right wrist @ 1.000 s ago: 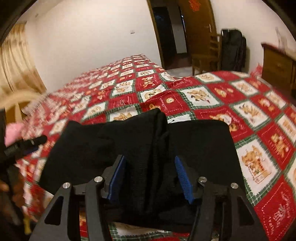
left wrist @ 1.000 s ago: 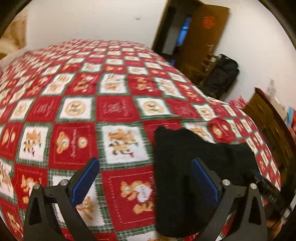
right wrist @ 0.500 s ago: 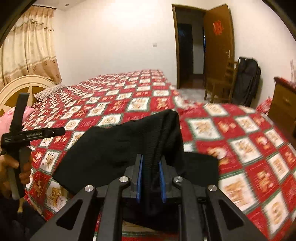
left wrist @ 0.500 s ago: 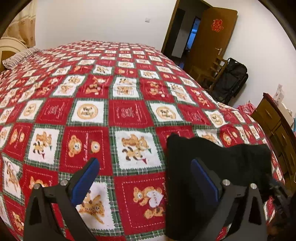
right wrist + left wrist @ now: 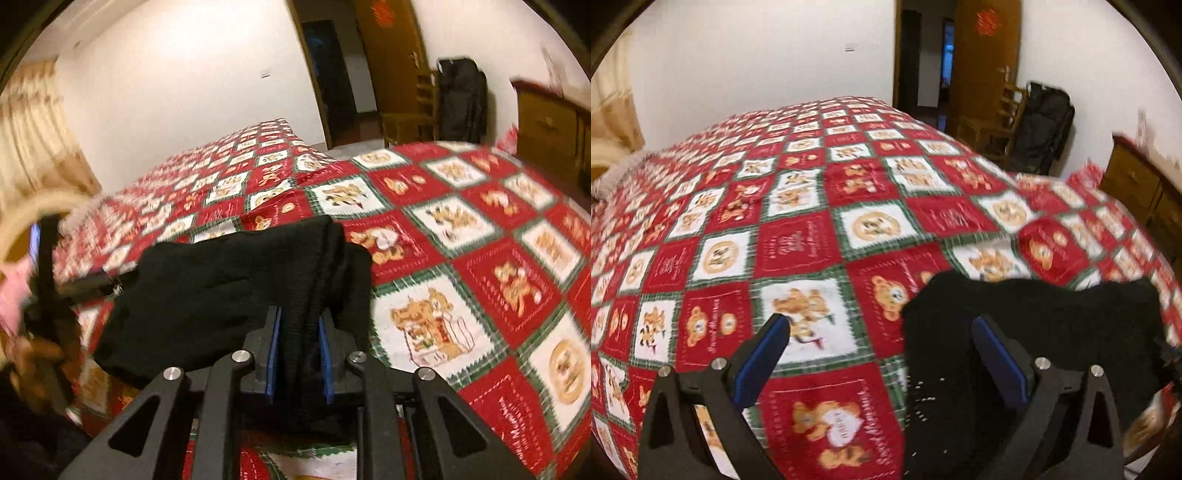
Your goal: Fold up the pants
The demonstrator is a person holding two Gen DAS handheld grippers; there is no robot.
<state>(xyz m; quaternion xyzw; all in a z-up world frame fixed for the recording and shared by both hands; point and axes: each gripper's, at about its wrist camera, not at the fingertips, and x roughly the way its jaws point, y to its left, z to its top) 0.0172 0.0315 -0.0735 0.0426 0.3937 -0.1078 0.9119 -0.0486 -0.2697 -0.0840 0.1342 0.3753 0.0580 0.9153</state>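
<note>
pants [image 5: 229, 288] already bunched into a thick black bundle on the bed [image 5: 480, 229]; right claw [image 5: 300, 360] just clamped a ridge, left claw [image 5: 882, 354] wide open, empty — final folds remain.

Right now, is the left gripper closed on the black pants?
No, the left gripper stands wide open, and only its right finger overlaps the black pants.

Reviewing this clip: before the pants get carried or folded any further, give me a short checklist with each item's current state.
1. Right claw shut on the black pants: ok; its jaws have just closed on the cloth.
2. Left claw open, holding nothing: ok.
3. Left claw lined up on the pants' edge: not ok, only one finger overlaps the cloth.
4. Bedspread bare beyond the pants: ok.
5. Pants folded neatly: cannot tell.
</note>
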